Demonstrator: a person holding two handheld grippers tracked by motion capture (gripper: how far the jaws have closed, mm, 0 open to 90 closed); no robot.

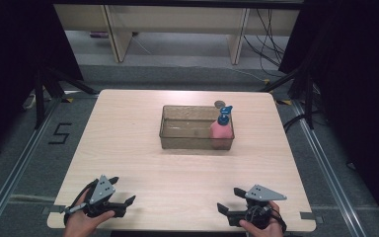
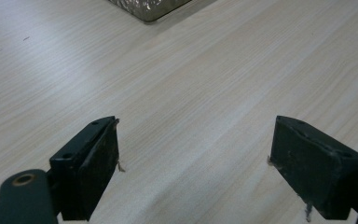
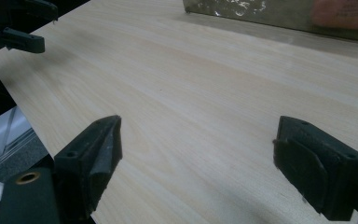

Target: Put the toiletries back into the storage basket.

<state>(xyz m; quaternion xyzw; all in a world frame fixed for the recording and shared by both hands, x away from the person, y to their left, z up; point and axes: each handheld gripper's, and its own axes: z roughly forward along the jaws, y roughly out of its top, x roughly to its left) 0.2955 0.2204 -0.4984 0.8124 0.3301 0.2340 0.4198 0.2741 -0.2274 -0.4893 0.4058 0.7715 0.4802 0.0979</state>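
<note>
A clear brownish plastic bin (image 1: 177,127) sits at the middle of the wooden table. Inside its right end stands a pink bottle (image 1: 220,132) with a blue pump top. My left gripper (image 1: 123,190) rests near the front left corner of the table, held by a hand, jaws wide apart and empty. My right gripper (image 1: 230,200) is near the front right edge, also open and empty. In the left gripper view the left gripper (image 2: 196,133) faces bare wood, with the bin's corner (image 2: 149,7) far ahead. In the right gripper view the right gripper (image 3: 199,128) faces the bin (image 3: 251,10) and the pink bottle (image 3: 347,11).
A small dark round object (image 1: 219,104) lies on the table just behind the bin. A wide stretch of bare tabletop (image 1: 177,173) separates both grippers from the bin. The left gripper's jaws (image 3: 23,41) show at the top left of the right gripper view.
</note>
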